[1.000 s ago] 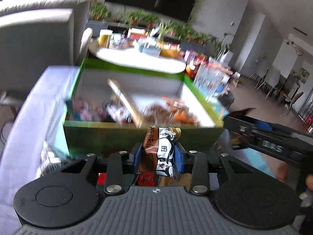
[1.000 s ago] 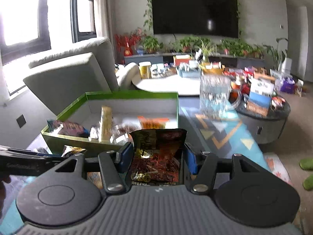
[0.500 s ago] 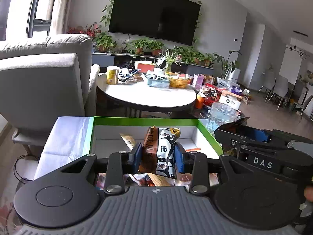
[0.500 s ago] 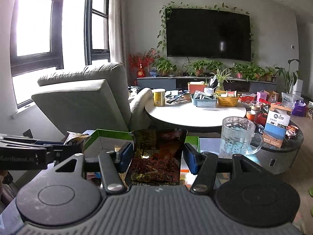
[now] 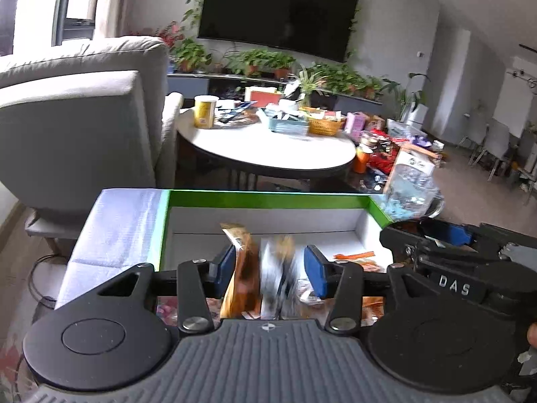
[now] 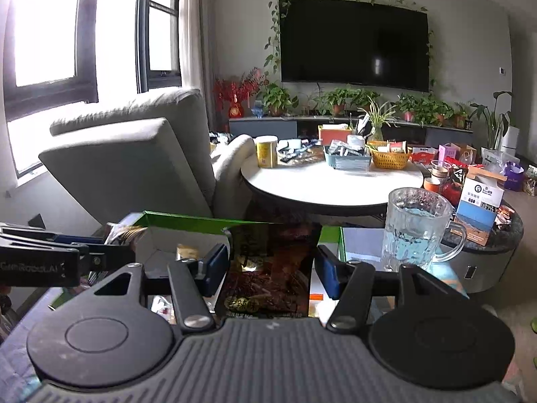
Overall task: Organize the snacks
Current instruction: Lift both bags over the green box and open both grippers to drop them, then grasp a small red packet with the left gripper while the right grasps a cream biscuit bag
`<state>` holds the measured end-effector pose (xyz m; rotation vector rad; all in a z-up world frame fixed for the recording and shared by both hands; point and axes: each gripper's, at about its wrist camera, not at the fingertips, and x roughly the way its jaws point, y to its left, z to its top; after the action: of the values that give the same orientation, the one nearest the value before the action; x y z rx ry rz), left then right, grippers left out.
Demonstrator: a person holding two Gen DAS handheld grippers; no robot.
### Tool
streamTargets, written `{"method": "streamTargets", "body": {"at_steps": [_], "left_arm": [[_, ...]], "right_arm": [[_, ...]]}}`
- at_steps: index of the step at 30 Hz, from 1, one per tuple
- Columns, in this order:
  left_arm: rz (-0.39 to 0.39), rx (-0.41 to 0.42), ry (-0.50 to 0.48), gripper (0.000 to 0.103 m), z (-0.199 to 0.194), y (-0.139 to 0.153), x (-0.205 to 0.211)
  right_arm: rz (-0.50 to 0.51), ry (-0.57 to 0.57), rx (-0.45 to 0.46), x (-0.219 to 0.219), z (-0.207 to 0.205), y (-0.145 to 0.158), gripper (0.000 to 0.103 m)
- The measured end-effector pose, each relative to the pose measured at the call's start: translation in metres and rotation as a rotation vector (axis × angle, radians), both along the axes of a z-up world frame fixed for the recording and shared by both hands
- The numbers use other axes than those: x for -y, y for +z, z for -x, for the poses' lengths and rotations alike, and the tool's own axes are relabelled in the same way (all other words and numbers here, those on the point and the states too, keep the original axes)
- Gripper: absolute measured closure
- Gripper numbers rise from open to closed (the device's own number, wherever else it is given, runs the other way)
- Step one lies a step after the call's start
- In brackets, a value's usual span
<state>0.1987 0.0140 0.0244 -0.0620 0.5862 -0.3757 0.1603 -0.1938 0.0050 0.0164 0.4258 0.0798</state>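
Over the green box (image 5: 268,199), at the left of the scene, the left gripper (image 5: 273,270) has its fingers (image 5: 224,268) spreading apart. An orange-and-white snack packet (image 5: 260,275) sits between them, blurred; the left pad is just beside the packet's orange edge, and there's a visible gap to the right pad, so no firm grip now. Packet hangs above the box interior, which is white w/ more snacks on the bottom: a tan wrapper (image 5: 236,231) standing tilted near the middle and orange packets (image 5: 355,257) toward the right. Box rests on a pale cloth (image 5: 117,225) covering the table.

Right of that, the right gripper (image 6: 272,270) also hovers over the box (image 6: 188,223), its fingers (image 6: 216,267) opening too. A dark red snack packet (image 6: 272,268) fills the space between the pads, upright, printed side to the camera; whether the pads press on it I can't tell, a thin gap shows on each side. Left gripper's black frame (image 6: 40,258) pokes in at the left edge of this view.

Further right, a glass mug (image 6: 418,228) w/ water stands just beside the box. Behind it is a round white table (image 6: 332,184) crowded w/ a yellow can (image 6: 266,151), trays and a basket (image 6: 391,158).
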Motion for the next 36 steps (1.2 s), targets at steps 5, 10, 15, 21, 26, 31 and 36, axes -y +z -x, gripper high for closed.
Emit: {"method": "streamTargets", "body": {"at_steps": [5,10,15,21,26,31,36], "left_arm": [[-0.018,0.003,0.020,0.056,0.005,-0.001,-0.007],[-0.023,0.017,0.014,0.056,0.025,0.003,-0.017],[-0.015,-0.007,-0.055,0.056,0.052,0.001,-0.019],[-0.093,-0.059,-0.089,0.061,0.073,-0.023,-0.009],[-0.160,-0.076,-0.064,0.068,0.072,-0.041,-0.004],[-0.159,-0.110,-0.047,0.068,0.068,-0.053,-0.008],[-0.128,-0.151,-0.028,0.067,0.063,-0.062,-0.014]], "right_arm": [[0.039,-0.017,-0.016,-0.002,0.003,-0.009,0.033],[0.009,-0.026,-0.030,0.002,0.014,-0.006,0.032],[-0.064,-0.008,-0.044,0.000,0.037,0.004,0.030],[-0.100,0.032,-0.126,-0.024,0.069,-0.008,0.029],[-0.066,-0.004,-0.246,-0.043,0.075,-0.036,0.030],[-0.083,-0.023,-0.275,-0.048,0.076,-0.042,0.030],[-0.076,-0.031,-0.256,-0.051,0.077,-0.043,0.030]]}}
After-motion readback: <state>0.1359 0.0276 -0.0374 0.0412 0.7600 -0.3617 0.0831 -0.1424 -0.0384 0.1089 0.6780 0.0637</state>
